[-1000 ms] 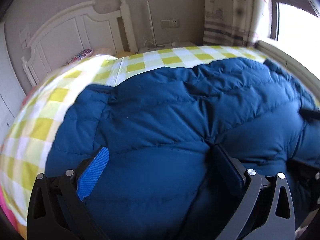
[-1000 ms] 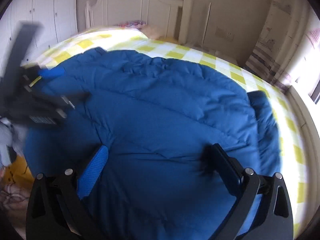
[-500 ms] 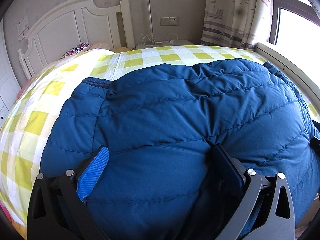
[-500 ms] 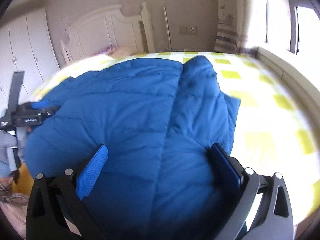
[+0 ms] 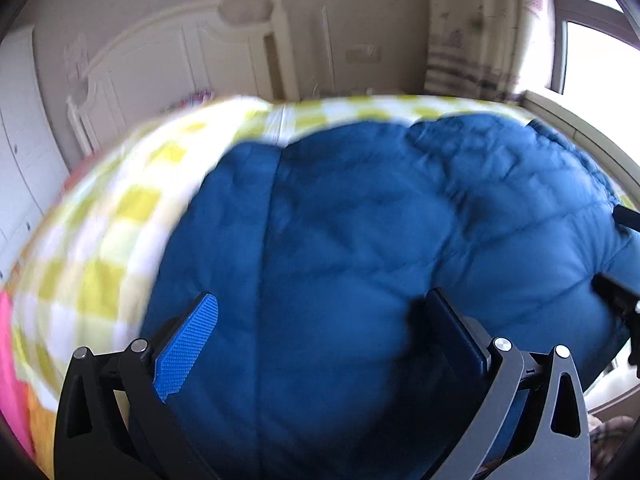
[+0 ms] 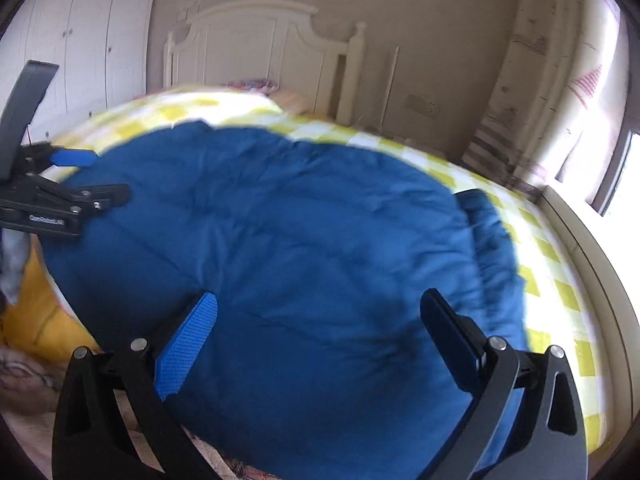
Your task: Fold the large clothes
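Note:
A large blue quilted jacket (image 5: 360, 240) lies spread on a bed with a yellow-and-white checked sheet (image 5: 120, 216). My left gripper (image 5: 320, 300) hovers open over the jacket's near edge, with only fabric under its wide-apart fingers. My right gripper (image 6: 319, 298) also stands open above the jacket (image 6: 300, 220), near the front hem. A folded-in part of the jacket (image 6: 492, 232) lies along its right side. In the right wrist view the left gripper (image 6: 96, 176) shows at the jacket's left edge. A piece of the right gripper (image 5: 620, 300) shows at the left view's right border.
A white headboard (image 6: 256, 40) stands at the far end of the bed. White wardrobe doors (image 6: 80, 40) are on the left. A curtain (image 5: 472, 32) and window (image 5: 600, 60) are on the right. Orange bedding (image 6: 36, 312) hangs at the near left corner.
Both views are blurred by motion. The right wrist view has swung back left from the jacket's right side toward its middle. The left view has shifted slightly. Both grippers stay open.

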Demonstrator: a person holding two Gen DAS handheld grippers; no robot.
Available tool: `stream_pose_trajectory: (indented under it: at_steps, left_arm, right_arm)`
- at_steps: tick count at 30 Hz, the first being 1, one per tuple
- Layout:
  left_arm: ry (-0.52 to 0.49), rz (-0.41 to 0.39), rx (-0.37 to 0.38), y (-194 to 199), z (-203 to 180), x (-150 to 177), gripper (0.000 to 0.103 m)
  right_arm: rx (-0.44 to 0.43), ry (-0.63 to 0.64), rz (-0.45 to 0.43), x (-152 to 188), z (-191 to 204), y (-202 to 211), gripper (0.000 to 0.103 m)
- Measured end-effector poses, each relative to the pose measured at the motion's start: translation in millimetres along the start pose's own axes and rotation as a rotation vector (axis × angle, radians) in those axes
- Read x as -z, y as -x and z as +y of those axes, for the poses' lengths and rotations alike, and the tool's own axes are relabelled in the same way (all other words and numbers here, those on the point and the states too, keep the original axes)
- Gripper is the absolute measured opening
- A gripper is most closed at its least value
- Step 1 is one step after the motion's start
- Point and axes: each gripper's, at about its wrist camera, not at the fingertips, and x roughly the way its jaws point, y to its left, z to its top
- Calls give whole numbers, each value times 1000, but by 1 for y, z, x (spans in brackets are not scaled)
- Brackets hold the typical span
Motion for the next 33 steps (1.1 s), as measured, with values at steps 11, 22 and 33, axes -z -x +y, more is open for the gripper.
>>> stream_pose_trajectory:
  at_steps: [11,22,33]
  left_arm:
    - [-13,-10,-2,-4,5,8,99]
    - [-6,33,11,4,3,-5,99]
    - [-187,-58,-33,-32,-55,-86,99]
  right_arm:
    - [80,-222,32,19,-91,4,101]
    - [12,-397,-98,33,-137,45,100]
    - [-150,-837,-180,132,-203,63,91]
